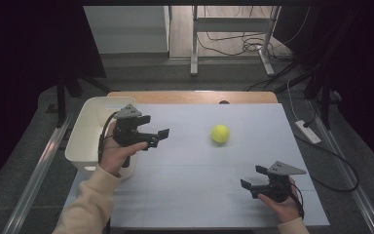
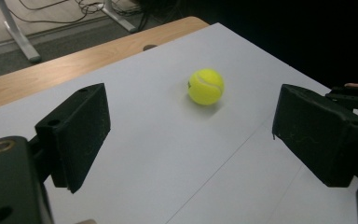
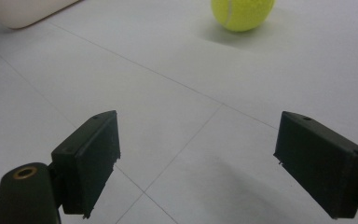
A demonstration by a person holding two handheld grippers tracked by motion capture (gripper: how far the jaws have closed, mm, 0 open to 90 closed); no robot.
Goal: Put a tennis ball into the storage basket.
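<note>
So far: tennis ball (image 1: pixel 220 133) loose on table (image 1: pixel 199 195), ungrasped; your left tool (image 1: pixel 157 137) spread wide, facing it; right tool (image 1: pixel 253 177) released; white bin (image 1: pixel 85 134) seemingly empty.

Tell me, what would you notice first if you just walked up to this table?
The bright yellow tennis ball grabs the eye, sitting alone on the pale table, a bit right of the middle. The left gripper points at it with open, empty jaws, beside a white bin at the table's left edge. The right gripper waits open near the front right.
</note>
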